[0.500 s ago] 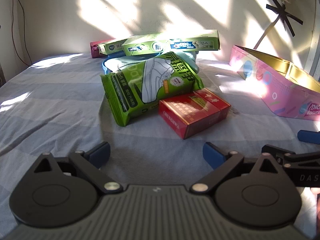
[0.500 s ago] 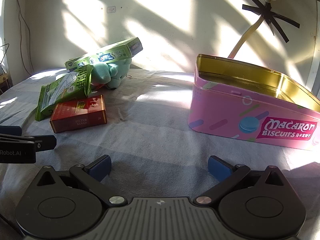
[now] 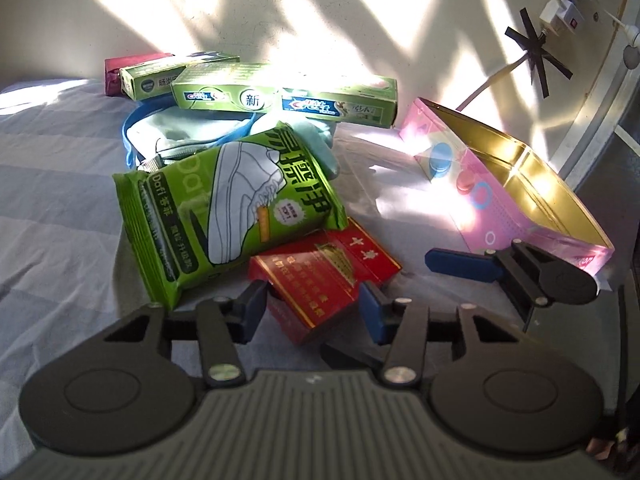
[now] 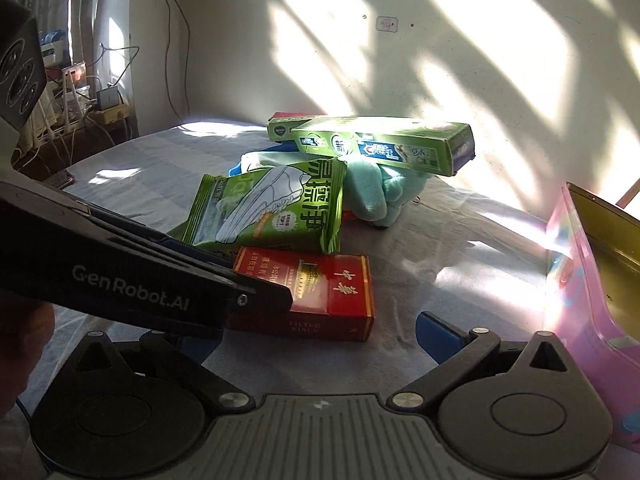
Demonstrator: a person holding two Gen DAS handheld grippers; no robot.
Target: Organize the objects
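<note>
Left gripper is shown at the lower centre of the left wrist view, its jaws set fairly wide on either side of the near corner of the red cigarette box; whether the pads already touch the cardboard cannot be told. Right gripper is shown wide and holding nothing, at the bottom of the right wrist view, just in front of the same box.

The red cigarette box lies flat on the striped bed sheet, at the centre of the frame, with the green wipes packet leaning on its far edge. Behind these, two green toothpaste cartons rest across a pale teal plush toy. The pink biscuit tin, open and gold-lined, stands at the right of the frame, well apart from the pile.

The box is judged light, stiff and smooth-sided; a hold across its two long narrow faces is advised, since the glossy wrap may slip under a corner hold. The wipes packet is judged soft and crinkly, likely to slide off when the box is lifted. The tin is taken as the probable receptacle.
</note>
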